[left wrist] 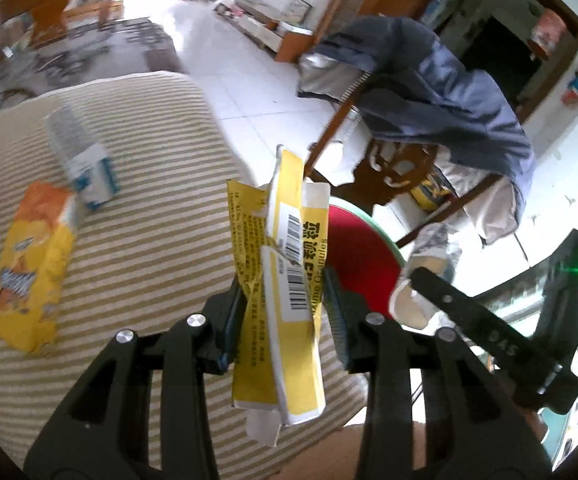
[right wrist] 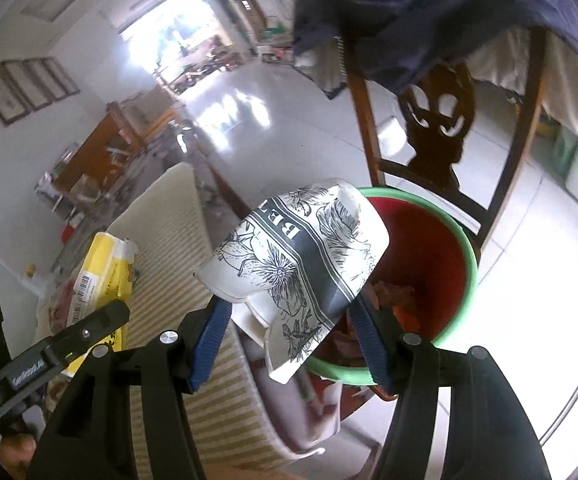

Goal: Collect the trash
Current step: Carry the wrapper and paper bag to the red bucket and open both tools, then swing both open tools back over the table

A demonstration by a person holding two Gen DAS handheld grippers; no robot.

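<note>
Both hands loaded, heading for the bin.

My left gripper [left wrist: 285, 300] is clamped on a flattened yellow carton [left wrist: 285, 280]. It's pinched only around its middle and sticks out long at both ends, so it could swivel or slide out short of the bin. Print on it: a barcode, "Granules", and Chinese characters I can't make out.

Still on the striped tablecloth [left wrist: 149, 208]: an orange-yellow snack bag [left wrist: 29, 264] at 9 o'clock and a white-blue box [left wrist: 85, 160] at 10 o'clock in the left view. Both blurred, labels unreadable.

The red bin with a green rim [right wrist: 471, 264] sits at 3 o'clock of the cup in the right view, below table level, against a wooden chair [right wrist: 433, 140].

My right gripper [right wrist: 293, 320] is closed on a crushed floral paper cup [right wrist: 297, 256]. Lettering reads "BE", rest hidden. The crumpled wall gives little bite, so it could buckle and drop outside the rim, likely on the table side. The grippers are close together over the bin, so they could knock each other.
</note>
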